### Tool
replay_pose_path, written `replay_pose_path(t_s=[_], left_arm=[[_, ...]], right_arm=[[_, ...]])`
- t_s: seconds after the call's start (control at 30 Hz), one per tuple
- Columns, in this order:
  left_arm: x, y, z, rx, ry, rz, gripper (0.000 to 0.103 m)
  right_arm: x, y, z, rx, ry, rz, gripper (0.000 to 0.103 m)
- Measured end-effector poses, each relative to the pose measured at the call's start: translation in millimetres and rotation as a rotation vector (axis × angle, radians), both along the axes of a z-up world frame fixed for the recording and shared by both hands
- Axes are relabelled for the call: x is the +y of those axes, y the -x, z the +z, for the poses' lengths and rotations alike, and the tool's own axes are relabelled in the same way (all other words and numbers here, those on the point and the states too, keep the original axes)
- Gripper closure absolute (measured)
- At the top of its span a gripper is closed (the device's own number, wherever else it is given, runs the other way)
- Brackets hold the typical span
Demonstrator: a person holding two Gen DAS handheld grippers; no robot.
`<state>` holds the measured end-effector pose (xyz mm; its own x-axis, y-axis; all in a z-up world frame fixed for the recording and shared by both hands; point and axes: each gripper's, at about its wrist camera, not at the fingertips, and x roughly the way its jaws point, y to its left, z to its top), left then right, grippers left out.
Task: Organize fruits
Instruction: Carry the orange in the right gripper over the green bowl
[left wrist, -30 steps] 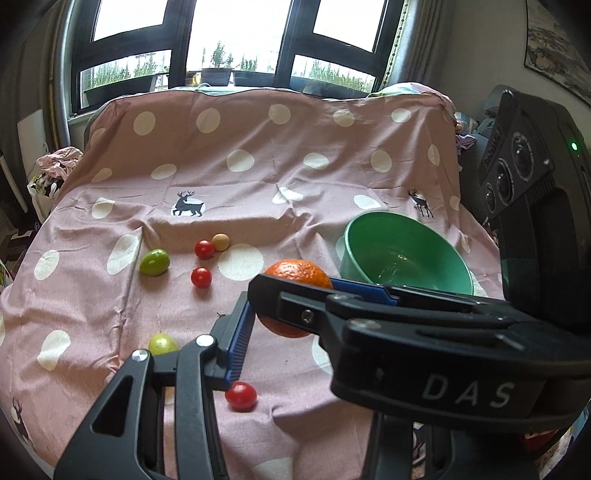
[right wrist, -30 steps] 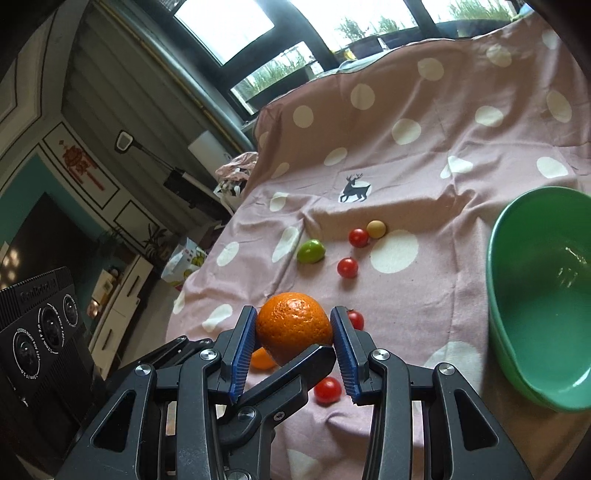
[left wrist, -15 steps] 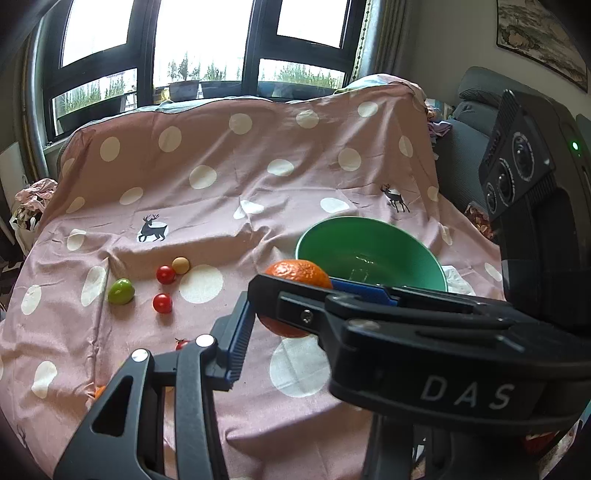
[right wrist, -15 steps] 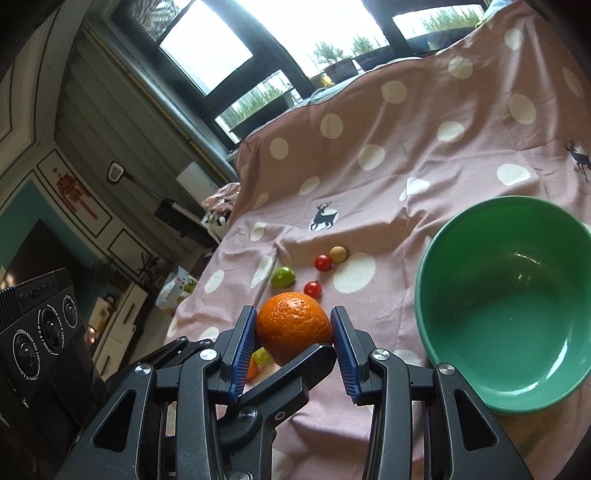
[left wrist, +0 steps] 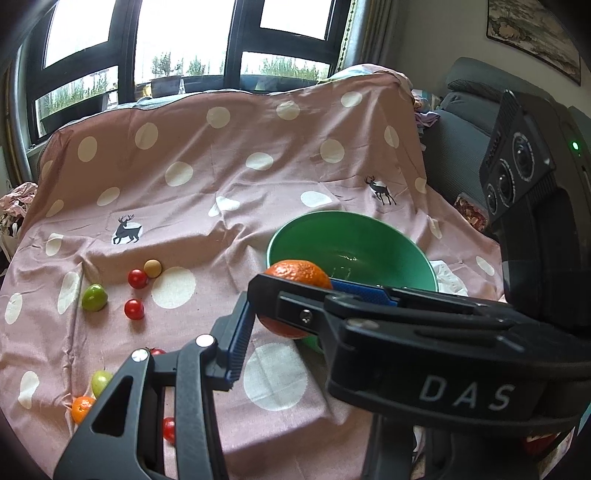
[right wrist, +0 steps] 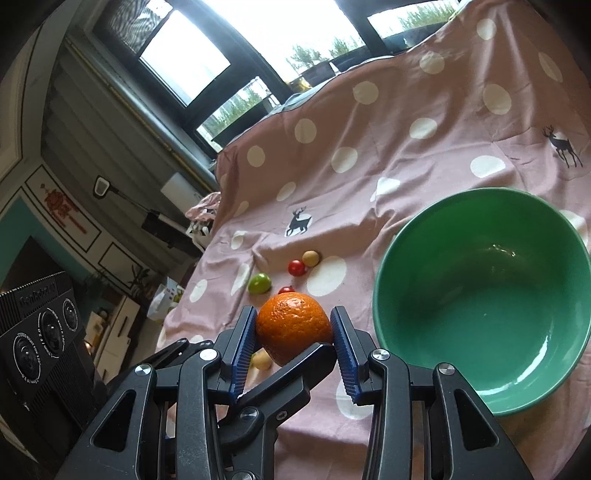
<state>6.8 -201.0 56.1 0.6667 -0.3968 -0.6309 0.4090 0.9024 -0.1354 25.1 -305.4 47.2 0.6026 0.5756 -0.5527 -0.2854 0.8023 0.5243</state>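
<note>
Orange (right wrist: pixel 293 326): one, clamped in my right gripper (right wrist: pixel 294 332), raised just left of the bowl (right wrist: pixel 480 398);
Left gripper (left wrist: pixel 258 325): my view blocked, grip state unclear;
Bowl: one, green;
Cloth (left wrist: pixel 221 177): three red tomatoes (left wrist: pixel 137 278) visible in the left view, two green fruits (left wrist: pixel 94 297)

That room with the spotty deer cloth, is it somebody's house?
Probably yes, a living room at home. There is a big window with plants outside, a framed picture on the wall, a grey sofa, and a pink deer cloth with fruit on it.
</note>
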Motion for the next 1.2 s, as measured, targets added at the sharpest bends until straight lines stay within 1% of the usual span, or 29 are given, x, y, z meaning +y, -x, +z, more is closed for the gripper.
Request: replay_pose_path(t_s=[0.07,0.2,0.67,0.8,0.93,1.2], left_arm=[[-5.5,-0.6,-0.9,-0.006,-0.003,-0.011,0.060],[-14.5,-5.0,-5.1,0.009,0.006,-0.029,0.060],[-51.5,-23.6,-18.7,0.045,0.046,-0.138,0.060],[-60.4,-27.6,-24.2,0.060,0.070,-0.173,0.060],[-67.1,-29.5,-28.3,0.066,0.093,-0.195,0.060],[-77.2,-36.2,-35.7,0.100,0.103,-0.225,0.060]], right_arm=[[-6.1,0.2,-0.9,-0.003,-0.002,-0.008,0.060],[-17.2,-0.9,-5.1,0.012,-0.014,-0.032,0.060],[-54.3,-2.5,-10.9,0.049,0.021,-0.168,0.060],[-64.3,-3.0,-14.1,0.066,0.034,-0.207,0.059],[-73.4,-2.5,-15.2,0.074,0.053,-0.238,0.059],[-86.6,-7.0,-22.7,0.108,0.058,-0.280,0.059]])
